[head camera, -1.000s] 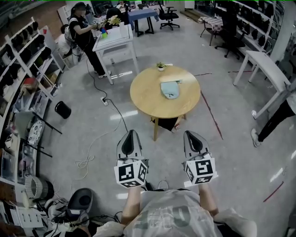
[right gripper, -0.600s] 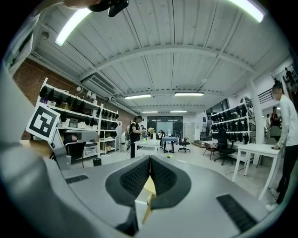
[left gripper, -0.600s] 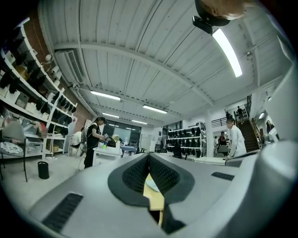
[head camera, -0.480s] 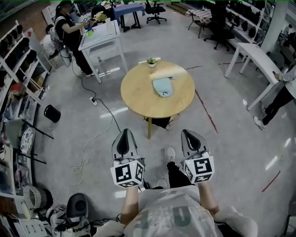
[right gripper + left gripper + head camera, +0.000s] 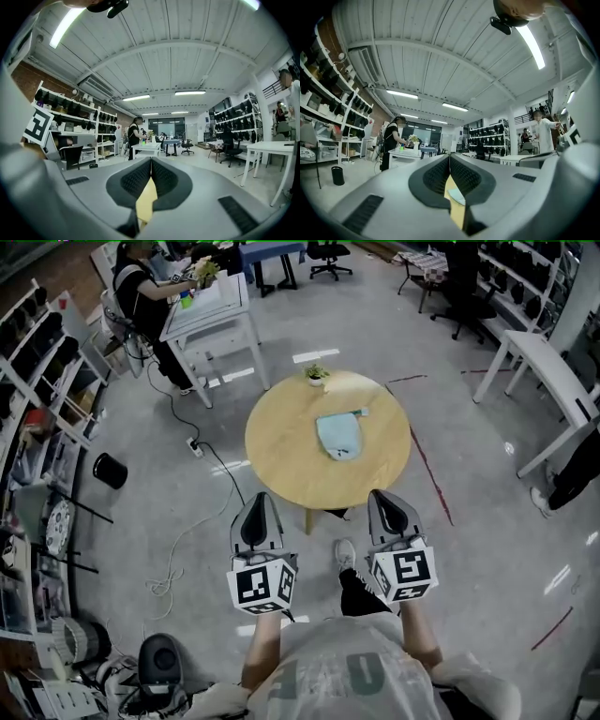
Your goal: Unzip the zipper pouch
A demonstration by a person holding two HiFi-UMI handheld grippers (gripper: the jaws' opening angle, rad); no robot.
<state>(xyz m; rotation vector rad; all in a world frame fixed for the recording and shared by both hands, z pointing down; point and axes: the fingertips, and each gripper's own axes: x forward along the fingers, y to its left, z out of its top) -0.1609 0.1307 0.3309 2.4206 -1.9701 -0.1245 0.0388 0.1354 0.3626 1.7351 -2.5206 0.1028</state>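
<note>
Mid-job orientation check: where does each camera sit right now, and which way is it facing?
Head view: on the person's head, facing steeply down at the round table and pouch; shows left gripper, right gripper, forearms, torso.
Left gripper view: on that gripper, facing forward across the room; shows its shut jaws.
Right gripper view: likewise, along its shut jaws.
Shared: all three show the person at the white desk.
</note>
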